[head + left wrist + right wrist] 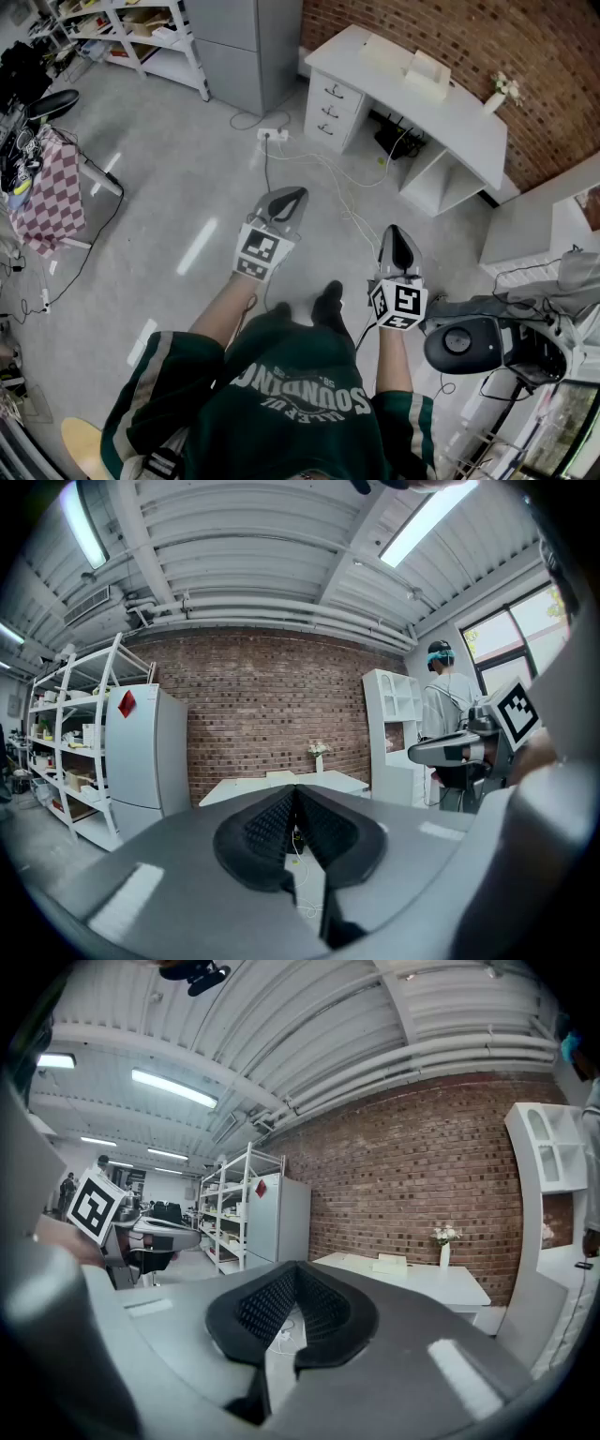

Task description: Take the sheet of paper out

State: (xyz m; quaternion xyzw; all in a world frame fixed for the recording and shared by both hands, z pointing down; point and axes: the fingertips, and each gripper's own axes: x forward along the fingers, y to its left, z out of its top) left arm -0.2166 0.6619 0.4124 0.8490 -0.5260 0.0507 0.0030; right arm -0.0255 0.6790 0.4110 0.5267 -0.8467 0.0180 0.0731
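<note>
Left tongs (296, 196) and right tongs (397, 236) closed, empty, over open floor (187, 178), white desk (469, 117) edge well ahead

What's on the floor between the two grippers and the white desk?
Mostly bare grey floor, with a white power strip and loose thin cables trailing toward the desk. The head view shows it best.
</note>
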